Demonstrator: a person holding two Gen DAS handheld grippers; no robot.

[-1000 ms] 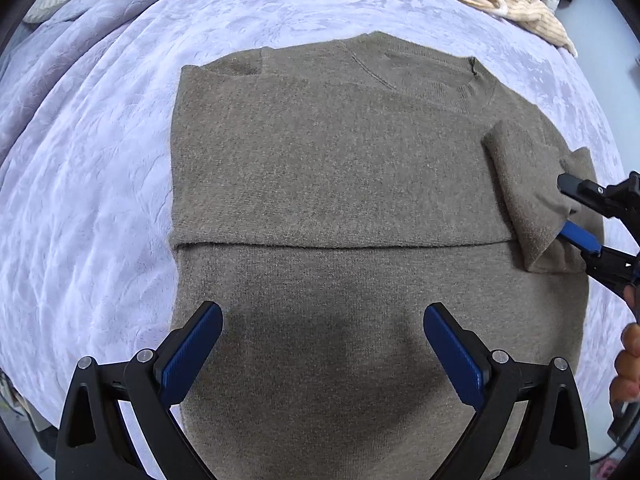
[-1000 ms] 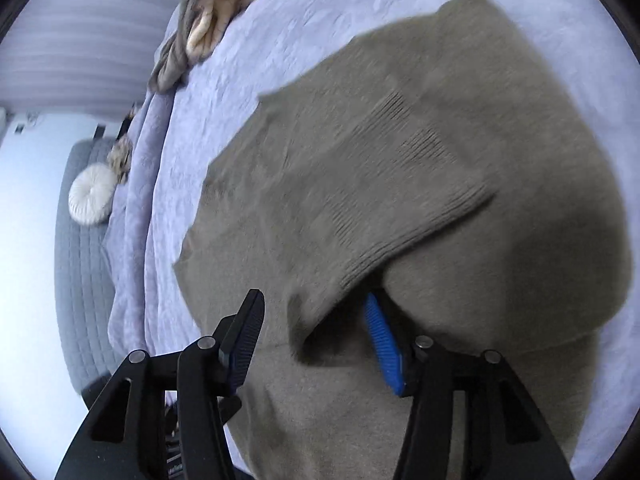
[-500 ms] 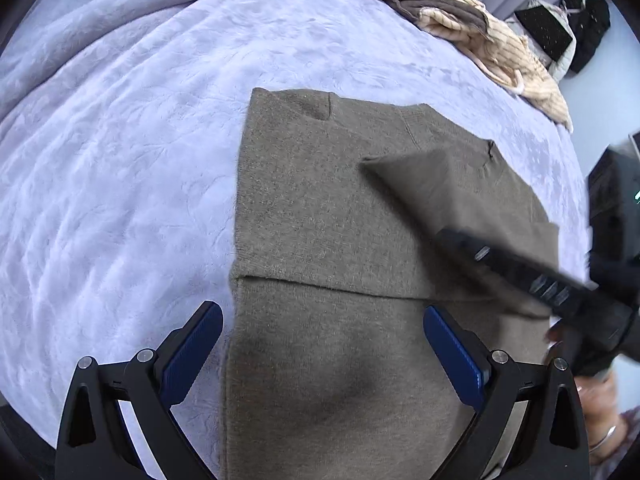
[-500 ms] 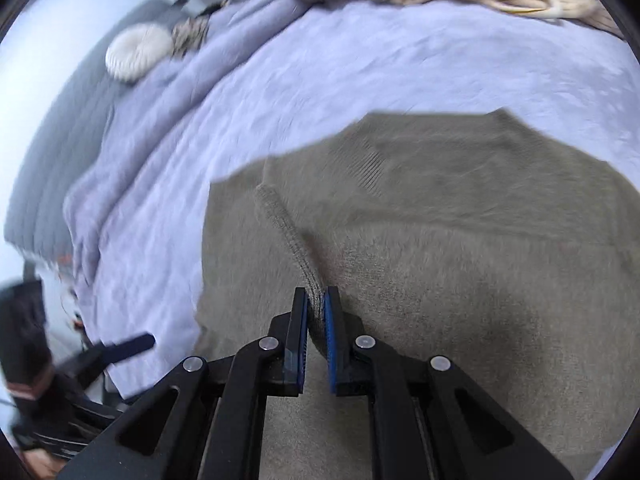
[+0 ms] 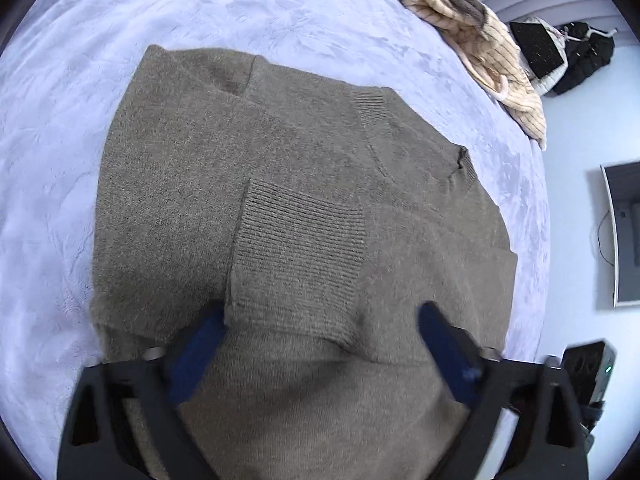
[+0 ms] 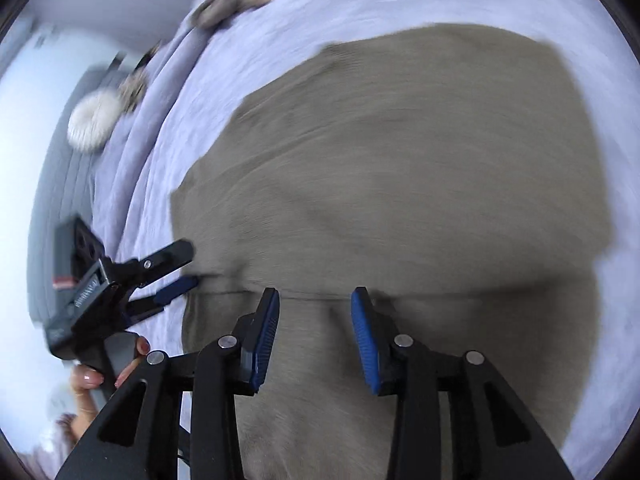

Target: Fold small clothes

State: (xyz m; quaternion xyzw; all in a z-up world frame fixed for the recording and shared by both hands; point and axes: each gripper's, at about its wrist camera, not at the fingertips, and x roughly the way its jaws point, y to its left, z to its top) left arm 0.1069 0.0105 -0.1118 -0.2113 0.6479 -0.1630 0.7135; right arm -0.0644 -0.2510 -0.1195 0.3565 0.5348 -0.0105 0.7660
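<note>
Two grippers are seen over one taupe knit sweater (image 5: 192,184), and neither is clamped on it. The left gripper (image 5: 320,344) is held partly open; its jaws have just been closing from their widest, and between the blue pads (image 5: 444,344) the ribbed sleeve cuff (image 5: 300,256) is straddled but not pressed. The right gripper (image 6: 316,332) is held partly open as well; its jaws have just been opening again after a pinch on the cuff half a second ago, and only flat knit is now seen between its pads (image 6: 366,332).

Just ahead of the left fingers the cuff is laid across the sweater's front, with the folded edge of the body directly under the tips. Beyond it the ribbed neckline (image 5: 372,108) is found, and farther out the lavender bedspread (image 5: 60,160) on which the sweater lies. A second ago the right-hand sleeve lay out at the sweater's side; it has since been carried inward and released. By that, the sleeve fold appears done, and a fold of the body is judged to be what remains.

Well beyond the fingers, at the far edge of the bed, a heap of cream and grey knitwear (image 5: 472,40) is left. In the right wrist view the left gripper (image 6: 176,272) is seen at the sweater's near-left edge, held by a hand (image 6: 100,376). That view is blurred, and no brand, label or legible writing can be made out anywhere.
</note>
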